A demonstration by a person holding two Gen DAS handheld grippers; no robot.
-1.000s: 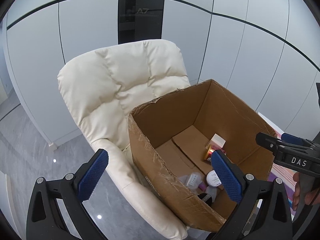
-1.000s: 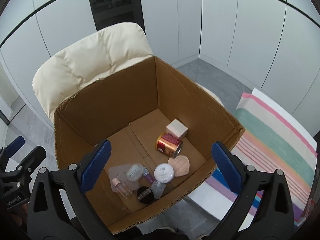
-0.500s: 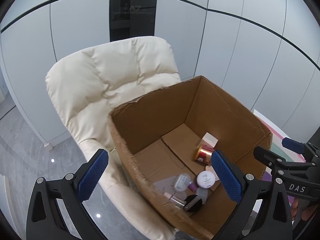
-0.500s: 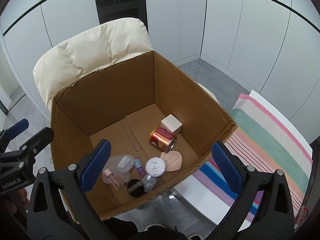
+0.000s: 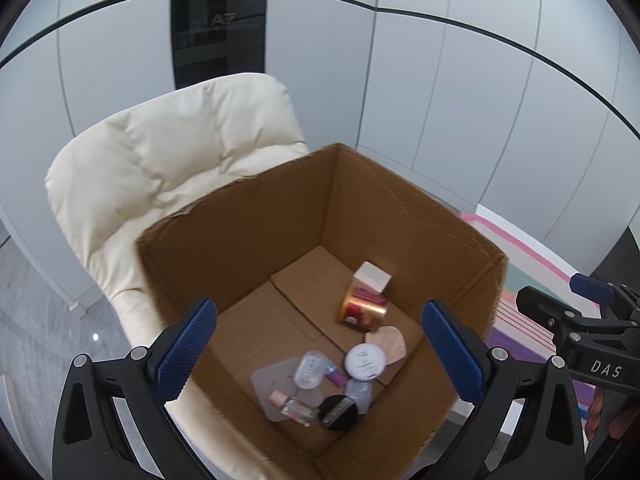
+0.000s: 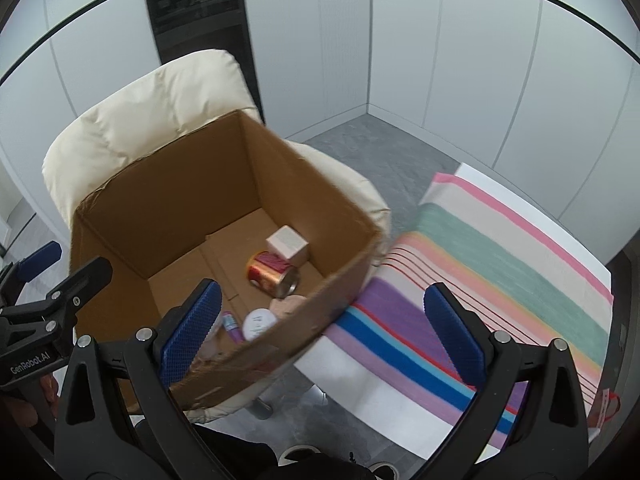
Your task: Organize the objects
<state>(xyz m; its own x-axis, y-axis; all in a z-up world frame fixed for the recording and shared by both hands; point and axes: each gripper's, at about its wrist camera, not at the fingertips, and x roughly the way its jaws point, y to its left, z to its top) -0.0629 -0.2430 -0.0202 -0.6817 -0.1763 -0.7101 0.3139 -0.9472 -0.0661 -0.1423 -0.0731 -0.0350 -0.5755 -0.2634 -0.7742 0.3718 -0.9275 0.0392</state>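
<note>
Both tongs released and empty: left tongs over the cardboard box on the cream chair, right tongs by its near rim beside the striped cloth. Can, small carton, round jar, black compact and bottles lying loose on the box floor. Could be sorting inside or picking out; step unclear, any grasp needs a reach deep past the walls.
</note>
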